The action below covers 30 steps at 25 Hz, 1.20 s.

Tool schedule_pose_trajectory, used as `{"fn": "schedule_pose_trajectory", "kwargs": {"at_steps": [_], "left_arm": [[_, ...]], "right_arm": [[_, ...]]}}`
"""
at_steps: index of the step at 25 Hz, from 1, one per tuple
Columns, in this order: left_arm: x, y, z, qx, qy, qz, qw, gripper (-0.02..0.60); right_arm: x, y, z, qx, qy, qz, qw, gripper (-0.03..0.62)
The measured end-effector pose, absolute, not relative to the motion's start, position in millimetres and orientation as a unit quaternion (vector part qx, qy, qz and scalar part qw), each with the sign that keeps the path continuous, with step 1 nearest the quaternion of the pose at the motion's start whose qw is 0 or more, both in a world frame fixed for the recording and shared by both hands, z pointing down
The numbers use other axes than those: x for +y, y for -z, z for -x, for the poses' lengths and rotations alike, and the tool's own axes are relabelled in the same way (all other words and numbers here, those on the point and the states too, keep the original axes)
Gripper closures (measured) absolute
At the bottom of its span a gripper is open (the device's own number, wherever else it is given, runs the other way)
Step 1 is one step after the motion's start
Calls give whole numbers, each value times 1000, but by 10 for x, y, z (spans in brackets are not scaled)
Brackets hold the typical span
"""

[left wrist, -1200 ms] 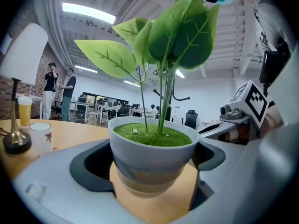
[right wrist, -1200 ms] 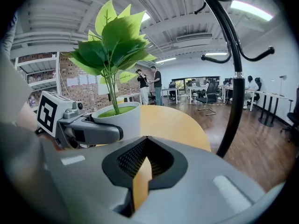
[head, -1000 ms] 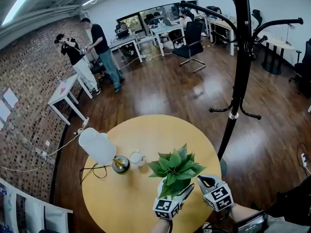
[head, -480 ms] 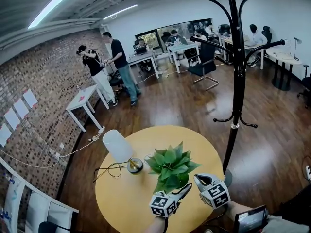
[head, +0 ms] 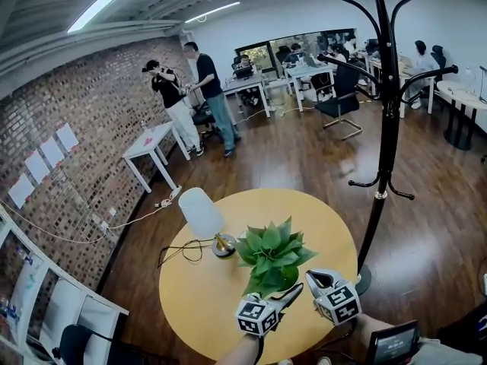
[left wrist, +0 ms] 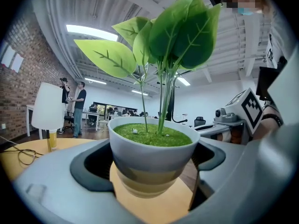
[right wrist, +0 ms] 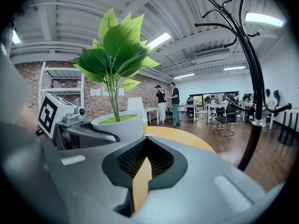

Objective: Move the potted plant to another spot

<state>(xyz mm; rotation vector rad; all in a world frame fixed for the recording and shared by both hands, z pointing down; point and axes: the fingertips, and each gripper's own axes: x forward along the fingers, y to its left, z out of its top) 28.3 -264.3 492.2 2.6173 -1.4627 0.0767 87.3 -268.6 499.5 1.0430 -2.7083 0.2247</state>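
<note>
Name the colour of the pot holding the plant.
White: the pot shows best in the left gripper view.

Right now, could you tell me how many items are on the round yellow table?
2: the lamp at the table's far left, and the potted plant nearer the front, between the left gripper's jaws. Something small may be hidden behind it.

We are looking steeply down from head height onto the round table (head: 190,295). We are viewing the potted plant (left wrist: 154,157) at close range from both gripper cameras (all three views share it).
</note>
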Motion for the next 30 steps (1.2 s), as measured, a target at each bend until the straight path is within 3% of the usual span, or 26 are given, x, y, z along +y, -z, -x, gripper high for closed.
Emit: {"fn": "schedule_pose_trajectory", "kwargs": {"at_steps": [15, 25, 30], "left_arm": [[-2460, -4873, 341, -518, -19, -853, 62, 72], [-2190, -4798, 1935, -478, -18, -876, 66, 72], [-2080, -4858, 2215, -461, -22, -885, 69, 72]], "right_arm": [[-2583, -4943, -274, -936, -60, -330, 108, 586], [-2251, -4807, 1318, -920, -58, -371, 114, 586], [-2103, -4884, 1581, -912, -63, -388, 118, 586]]}}
